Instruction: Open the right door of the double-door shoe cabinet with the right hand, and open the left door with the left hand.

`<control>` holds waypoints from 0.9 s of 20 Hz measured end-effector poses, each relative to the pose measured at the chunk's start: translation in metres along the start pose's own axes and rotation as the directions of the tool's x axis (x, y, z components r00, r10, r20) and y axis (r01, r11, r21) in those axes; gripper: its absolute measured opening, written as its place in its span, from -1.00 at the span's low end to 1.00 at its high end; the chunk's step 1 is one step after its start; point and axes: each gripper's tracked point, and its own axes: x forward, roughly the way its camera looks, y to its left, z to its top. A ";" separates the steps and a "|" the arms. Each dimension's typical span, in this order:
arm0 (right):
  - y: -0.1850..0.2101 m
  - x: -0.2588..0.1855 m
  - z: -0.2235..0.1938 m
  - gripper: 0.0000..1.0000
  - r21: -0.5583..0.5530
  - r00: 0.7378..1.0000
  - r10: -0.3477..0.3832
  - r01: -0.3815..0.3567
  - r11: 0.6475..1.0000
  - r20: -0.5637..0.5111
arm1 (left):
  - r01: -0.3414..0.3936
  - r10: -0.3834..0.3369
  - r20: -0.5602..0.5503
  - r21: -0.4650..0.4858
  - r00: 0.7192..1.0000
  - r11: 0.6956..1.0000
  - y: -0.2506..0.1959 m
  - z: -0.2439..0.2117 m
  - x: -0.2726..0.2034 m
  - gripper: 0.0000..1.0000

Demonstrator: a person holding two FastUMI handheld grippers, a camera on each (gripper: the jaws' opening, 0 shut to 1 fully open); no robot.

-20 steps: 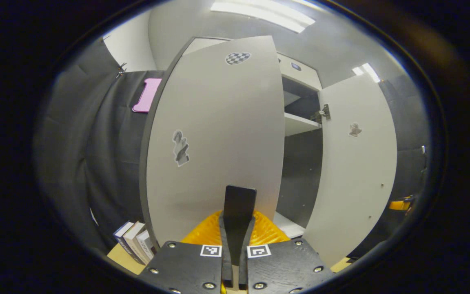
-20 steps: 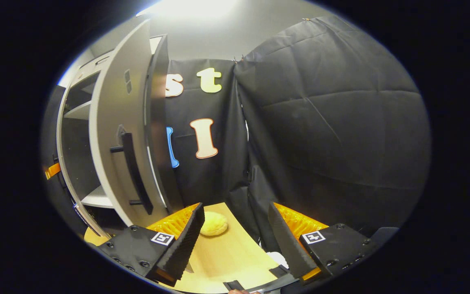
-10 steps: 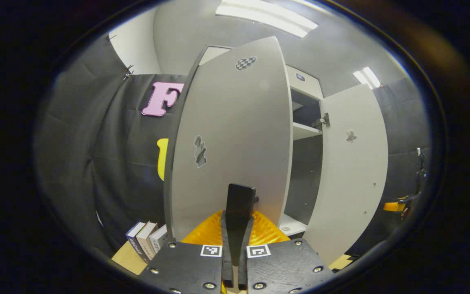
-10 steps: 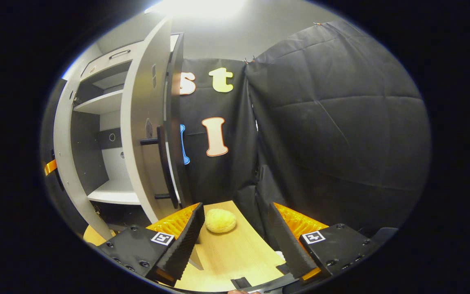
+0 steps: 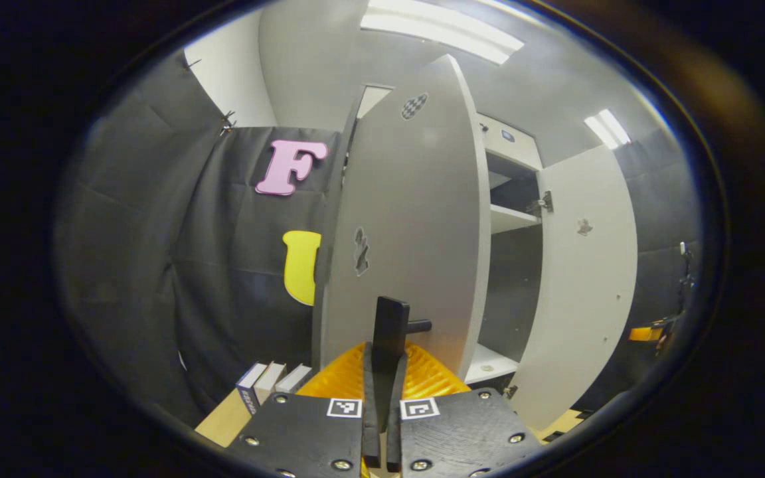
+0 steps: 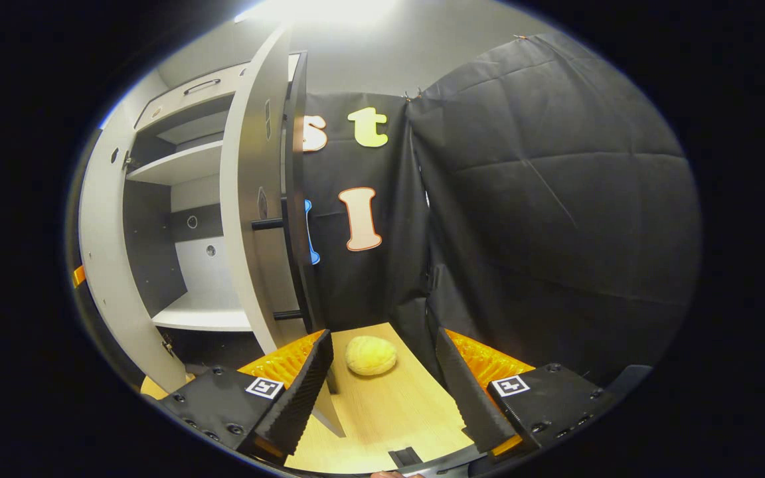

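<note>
Now left tongs (image 5: 384, 345) pinch upright left door handle (image 5: 389, 325); right tongs (image 6: 382, 378) spread, holding nothing.

Black cloth walls (image 6: 555, 199), ceiling lights (image 5: 442, 30)

From my seat the left door (image 5: 416, 219) of the shoe cabinet reads as smooth matt grey laminate board with a dark edge band, and the right door (image 6: 253, 199) has the same finish. Its bar handle (image 6: 293, 259) looks like matt black metal. I see a bright metal hinge (image 5: 544, 202). The counter (image 6: 389, 411) is pale wood-grain, satin. The booth wall (image 6: 555, 199) is creased matt black cloth. The yellow bun-like lump (image 6: 370, 355) looks soft and dull.
</note>
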 end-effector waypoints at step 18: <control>0.041 -0.038 0.010 0.95 -0.017 1.000 0.027 -0.027 1.000 0.003 | -0.083 0.078 -0.086 -0.057 0.993 0.995 0.046 -0.016 -0.020 -1.00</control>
